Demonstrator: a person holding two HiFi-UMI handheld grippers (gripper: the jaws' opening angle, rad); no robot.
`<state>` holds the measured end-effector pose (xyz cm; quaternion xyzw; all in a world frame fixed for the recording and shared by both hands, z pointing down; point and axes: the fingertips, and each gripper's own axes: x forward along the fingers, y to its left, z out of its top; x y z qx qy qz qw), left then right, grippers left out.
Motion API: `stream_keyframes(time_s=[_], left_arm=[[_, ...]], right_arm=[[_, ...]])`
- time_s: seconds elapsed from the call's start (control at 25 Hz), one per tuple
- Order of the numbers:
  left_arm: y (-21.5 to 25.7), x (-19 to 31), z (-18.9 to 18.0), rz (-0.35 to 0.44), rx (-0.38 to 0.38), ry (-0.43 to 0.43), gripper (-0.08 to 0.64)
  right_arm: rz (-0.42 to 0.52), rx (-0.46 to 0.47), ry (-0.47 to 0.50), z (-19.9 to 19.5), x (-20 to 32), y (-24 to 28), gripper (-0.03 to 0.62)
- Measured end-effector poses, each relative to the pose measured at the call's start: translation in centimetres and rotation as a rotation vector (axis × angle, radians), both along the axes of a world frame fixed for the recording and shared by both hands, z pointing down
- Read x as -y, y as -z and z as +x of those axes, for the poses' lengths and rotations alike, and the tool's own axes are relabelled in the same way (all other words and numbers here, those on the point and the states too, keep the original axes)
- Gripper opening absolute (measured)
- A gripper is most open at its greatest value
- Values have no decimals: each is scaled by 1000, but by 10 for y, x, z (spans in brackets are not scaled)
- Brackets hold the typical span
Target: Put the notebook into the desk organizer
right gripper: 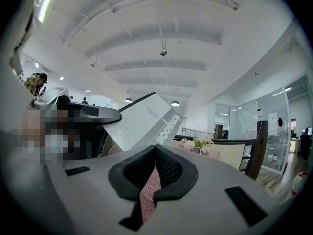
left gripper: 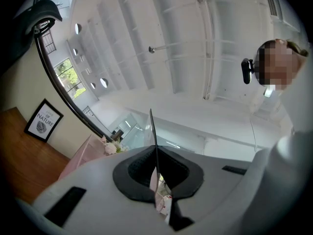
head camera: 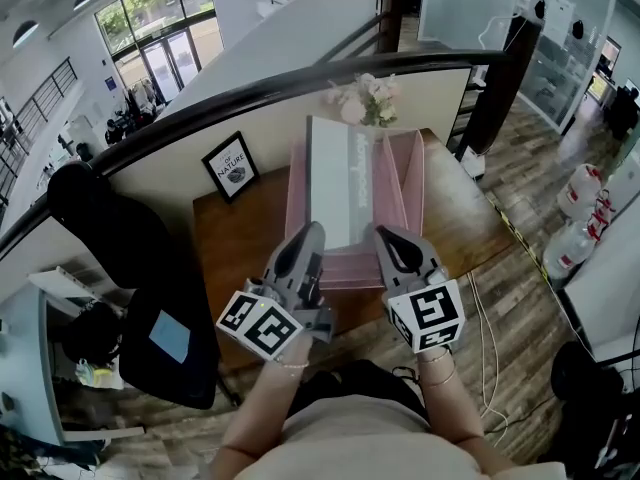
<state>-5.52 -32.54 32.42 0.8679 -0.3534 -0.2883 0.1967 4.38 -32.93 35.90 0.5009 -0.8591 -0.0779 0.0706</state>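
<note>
Notebook (head camera: pixel 338 178) gripped by the left gripper (head camera: pixel 310 236) over the pink desk organizer (head camera: pixel 405 183).
A wooden desk (head camera: pixel 235 243) is seen from above, with a black chair (head camera: pixel 130 268) beside its left end. The mesh organizer is stood at the middle of the desk. The grey-and-white notebook is held over the organizer's middle section, its near edge clamped between the left gripper's closed jaws; whether it is inside a slot cannot be told. The right gripper (head camera: pixel 388 240) is positioned just beside the notebook, apart from it, its jaws drawn together on nothing, with pink mesh seen through the gap beneath them. A framed print (head camera: pixel 232 166) and small flowers (head camera: pixel 365 98) are set along the desk's far edge.
</note>
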Motion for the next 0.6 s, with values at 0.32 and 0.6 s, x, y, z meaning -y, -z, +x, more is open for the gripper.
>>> stream_keyframes(time_s=[0.32, 0.6], left_arm=[[6, 18, 23, -28, 12, 28, 9], [-1, 35, 37, -88, 43, 35, 11]], right_arm=[[4, -13, 21, 27, 20, 11, 2], [-2, -15, 25, 49, 34, 12, 2]])
